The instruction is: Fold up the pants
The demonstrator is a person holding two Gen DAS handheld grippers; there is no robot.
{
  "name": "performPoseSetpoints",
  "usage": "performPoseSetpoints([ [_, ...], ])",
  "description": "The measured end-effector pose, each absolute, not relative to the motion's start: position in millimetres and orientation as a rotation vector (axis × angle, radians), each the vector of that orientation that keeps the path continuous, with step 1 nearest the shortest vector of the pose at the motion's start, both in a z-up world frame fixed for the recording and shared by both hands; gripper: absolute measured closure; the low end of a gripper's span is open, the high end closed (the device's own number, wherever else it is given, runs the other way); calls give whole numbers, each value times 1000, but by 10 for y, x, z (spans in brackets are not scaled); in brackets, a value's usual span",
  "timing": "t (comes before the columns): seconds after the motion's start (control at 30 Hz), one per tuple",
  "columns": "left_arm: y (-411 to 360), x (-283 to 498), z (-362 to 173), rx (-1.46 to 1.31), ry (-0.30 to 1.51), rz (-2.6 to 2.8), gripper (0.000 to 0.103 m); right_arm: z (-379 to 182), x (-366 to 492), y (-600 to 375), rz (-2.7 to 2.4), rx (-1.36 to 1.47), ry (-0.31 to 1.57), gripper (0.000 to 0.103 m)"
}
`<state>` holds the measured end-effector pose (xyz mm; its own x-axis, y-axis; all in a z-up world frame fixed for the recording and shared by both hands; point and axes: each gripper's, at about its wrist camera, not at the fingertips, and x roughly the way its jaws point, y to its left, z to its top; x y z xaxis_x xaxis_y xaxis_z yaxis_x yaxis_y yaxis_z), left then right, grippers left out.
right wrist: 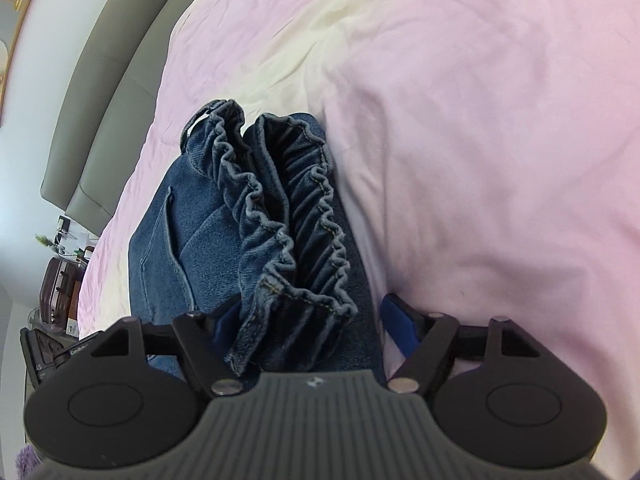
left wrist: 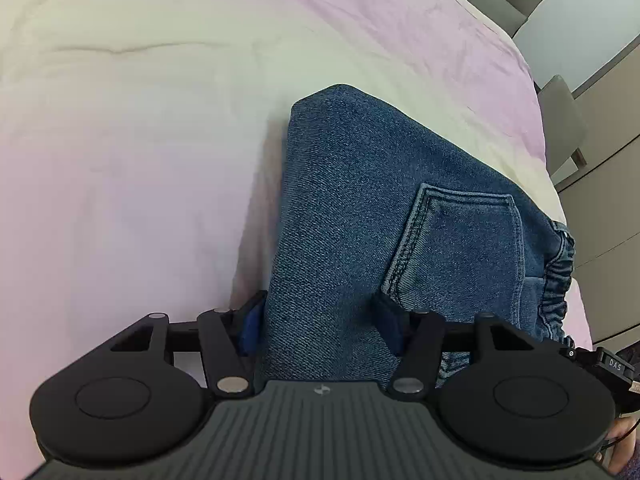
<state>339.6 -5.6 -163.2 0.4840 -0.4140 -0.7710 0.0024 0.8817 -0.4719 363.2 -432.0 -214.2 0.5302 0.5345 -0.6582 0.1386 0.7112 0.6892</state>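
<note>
- Blue denim pants [left wrist: 360, 208] with a stitched back pocket [left wrist: 460, 248], already folded into a thick block, lying on the soft pink and cream bed cover [left wrist: 140, 140].
- Long way of the block running from near to far, straight out ahead of both tongs.
- Crinkly stretchy waistband [right wrist: 288, 208] bunched on the block's right side, standing up a bit, not flat.
- Smooth folded edge on the left side and at the far end.
- Left gripper [left wrist: 320, 320] spread wide, one blue pad [left wrist: 250, 328] on each side of the near left part of the denim. Pads not clearly squeezing, so released.
- Right gripper [right wrist: 308, 320] spread wide too, around the near end of the waistband. Right pad off the cloth, left pad half hidden; released as well.
- Both tongs about equally near, left on the smooth side, right on the crinkly side.
- Lots of bare bed cover to the left, right and far side for sliding or turning.
- Grey padded bed frame [right wrist: 100, 80] and wooden cupboards [left wrist: 600, 200] well away past the bed's edge.
</note>
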Motion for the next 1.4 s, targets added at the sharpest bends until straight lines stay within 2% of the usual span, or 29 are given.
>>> performPoseSetpoints([
  [0.43,-137,3403,-1639,-423,1057,-255,52,-2038,3657,-4175,231,697,1029,45],
  [0.57,-210,3385,-1530,-393,1055,-247,70,-1889,3657,-4085,207,644,1039,51],
  [0.7,-238,3332,-1378,-370,1042,-264,81,-1656,3619,-4008,211,585,1021,57],
  [1.03,39,2995,-767,-343,997,-279,84,-956,3338,-3805,267,546,971,61],
  [1.4,1327,2082,114,-260,903,-170,84,-463,2907,-2570,458,577,925,61],
])
